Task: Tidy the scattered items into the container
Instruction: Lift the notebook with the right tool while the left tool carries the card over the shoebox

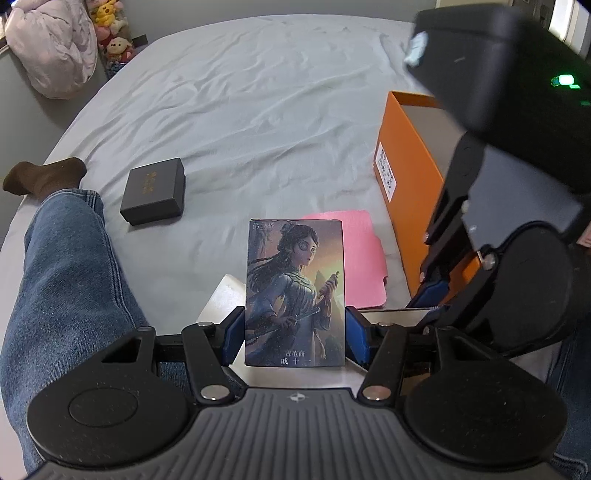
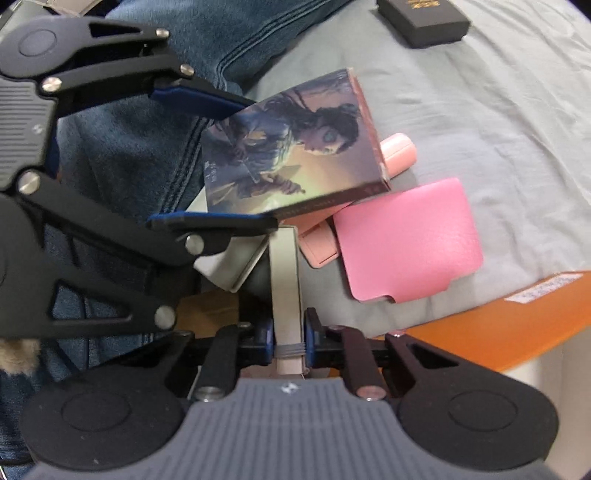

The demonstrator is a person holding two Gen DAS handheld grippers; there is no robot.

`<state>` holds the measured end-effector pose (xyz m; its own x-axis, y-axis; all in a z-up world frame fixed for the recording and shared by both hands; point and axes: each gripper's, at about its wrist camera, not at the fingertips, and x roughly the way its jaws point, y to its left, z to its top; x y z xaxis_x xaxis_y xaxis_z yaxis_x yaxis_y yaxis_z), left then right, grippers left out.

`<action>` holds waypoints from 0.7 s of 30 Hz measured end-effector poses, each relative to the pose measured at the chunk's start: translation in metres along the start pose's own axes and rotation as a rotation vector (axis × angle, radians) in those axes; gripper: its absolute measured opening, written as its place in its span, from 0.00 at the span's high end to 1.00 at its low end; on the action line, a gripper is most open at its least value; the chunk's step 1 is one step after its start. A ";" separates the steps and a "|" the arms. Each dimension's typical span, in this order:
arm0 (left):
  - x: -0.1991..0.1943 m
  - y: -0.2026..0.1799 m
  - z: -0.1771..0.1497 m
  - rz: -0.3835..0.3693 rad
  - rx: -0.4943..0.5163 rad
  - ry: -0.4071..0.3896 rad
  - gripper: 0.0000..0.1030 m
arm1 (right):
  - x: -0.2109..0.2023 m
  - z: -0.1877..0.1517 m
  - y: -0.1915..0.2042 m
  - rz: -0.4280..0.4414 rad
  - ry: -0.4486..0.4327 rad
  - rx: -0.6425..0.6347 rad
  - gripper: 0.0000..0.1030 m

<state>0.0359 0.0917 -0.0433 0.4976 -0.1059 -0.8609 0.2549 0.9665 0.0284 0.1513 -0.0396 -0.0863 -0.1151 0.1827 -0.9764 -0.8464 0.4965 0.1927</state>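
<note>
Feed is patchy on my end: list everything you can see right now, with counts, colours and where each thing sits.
Illustrated card box: one, blue-grey picture of a figure, held off the bed in the left claw.
Flat silver-grey metal case: one, clamped edge-on in the right claw.
Black rectangular box: one, gold lettering, lying on the bed beside the leg.
Pink flat pouch: one, on the sheet beside the orange container.
Pale pink items: at least two, partly hidden under the card box.
Orange cardboard container: one, open, white label, at the bed's right side.
Grey bed sheet: one, wrinkled.
Plush toys: several, far corner.
Pinkish bundle: one, far left.
Leg in blue jeans: one, brown sock.
Left claw: closed on the card box.
Right claw: closed on the metal case.
</note>
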 end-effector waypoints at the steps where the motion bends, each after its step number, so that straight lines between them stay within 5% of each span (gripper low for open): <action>1: -0.001 0.000 0.000 0.000 -0.003 -0.006 0.37 | -0.004 -0.002 0.000 -0.010 -0.017 0.004 0.83; 13: -0.010 0.005 0.016 0.064 -0.089 -0.066 0.37 | -0.051 -0.046 0.030 -0.102 -0.241 0.222 0.83; 21: -0.028 0.000 0.031 0.037 -0.079 -0.126 0.37 | -0.088 -0.056 0.027 -0.113 -0.439 0.406 0.83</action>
<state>0.0475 0.0871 -0.0032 0.6066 -0.0936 -0.7895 0.1713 0.9851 0.0148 0.1091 -0.0896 -0.0003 0.2621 0.3999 -0.8783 -0.5647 0.8015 0.1964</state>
